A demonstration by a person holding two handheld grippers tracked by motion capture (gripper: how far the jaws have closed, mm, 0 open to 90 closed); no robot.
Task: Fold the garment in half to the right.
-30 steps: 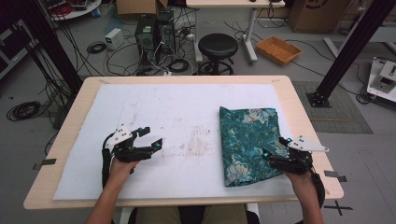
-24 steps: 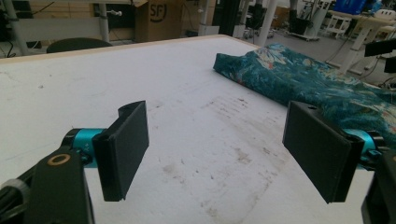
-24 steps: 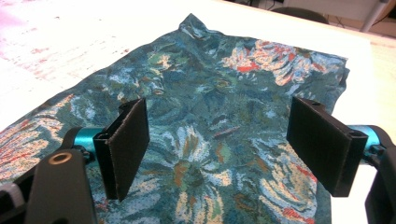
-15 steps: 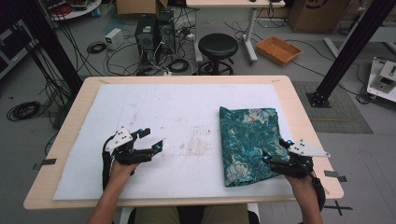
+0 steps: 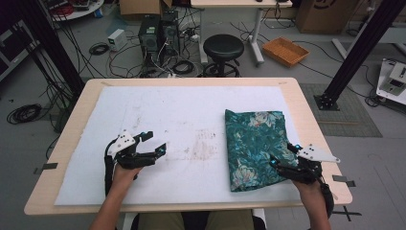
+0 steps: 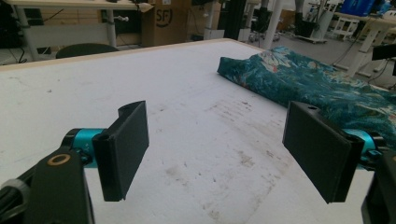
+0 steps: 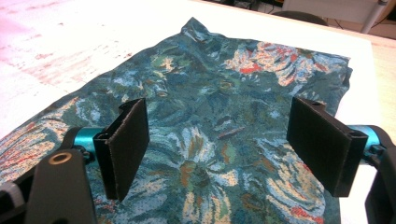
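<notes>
Cloth [image 5: 256,146] lay folded at 3 o'clock on the mat [image 5: 167,120]. Right gripper [image 5: 282,160], jaws apart, hovered over its near right edge. Left gripper [image 5: 154,143], jaws apart, stood on bare mat at 8 o'clock.

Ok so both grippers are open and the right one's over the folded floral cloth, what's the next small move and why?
Probably lower the right gripper onto the near right edge of the floral cloth and close on it. Its jaws stand wide open above the fabric, holding nothing, while the left gripper sits open over the bare white mat, apart from the cloth.
</notes>
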